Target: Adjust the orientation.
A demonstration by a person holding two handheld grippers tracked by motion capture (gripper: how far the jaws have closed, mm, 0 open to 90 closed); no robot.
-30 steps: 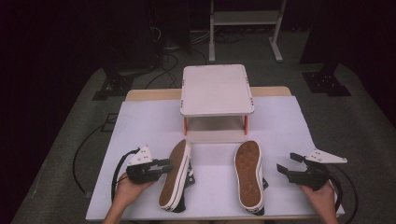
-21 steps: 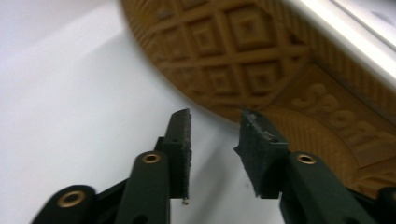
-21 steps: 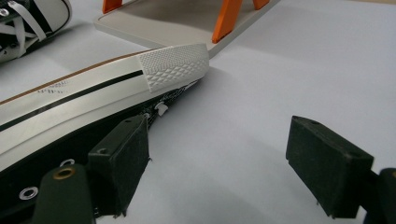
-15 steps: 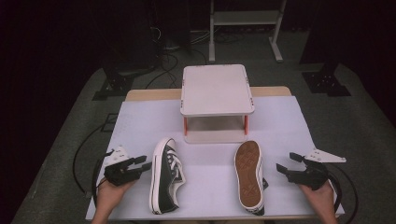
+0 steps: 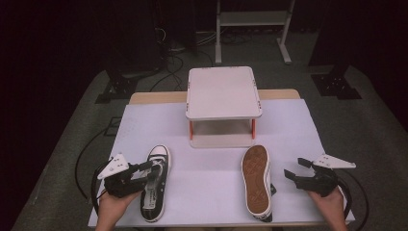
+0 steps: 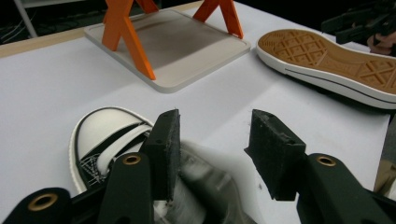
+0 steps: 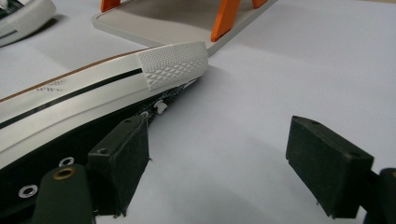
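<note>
stood upright on its sole, the left shoe point(image 5: 155, 182), well in front of the two-tier stand point(image 5: 223, 92) and off toward its left front leg. lay sole-up on its side, the right shoe point(image 5: 257, 180), in front of the stand's right front leg, toe almost touching the stand's base. gaped released around the left shoe's collar, the left gripper point(image 5: 144, 167), pads either side of the blurred opening, clamping nothing. waited spread and empty just right of the overturned shoe, the right gripper point(image 5: 295, 171). judged best for the step in hand: pinch the canvas side, not the slick rubber sole; roll it slowly onto its sole; keep clear of the stand.
</note>
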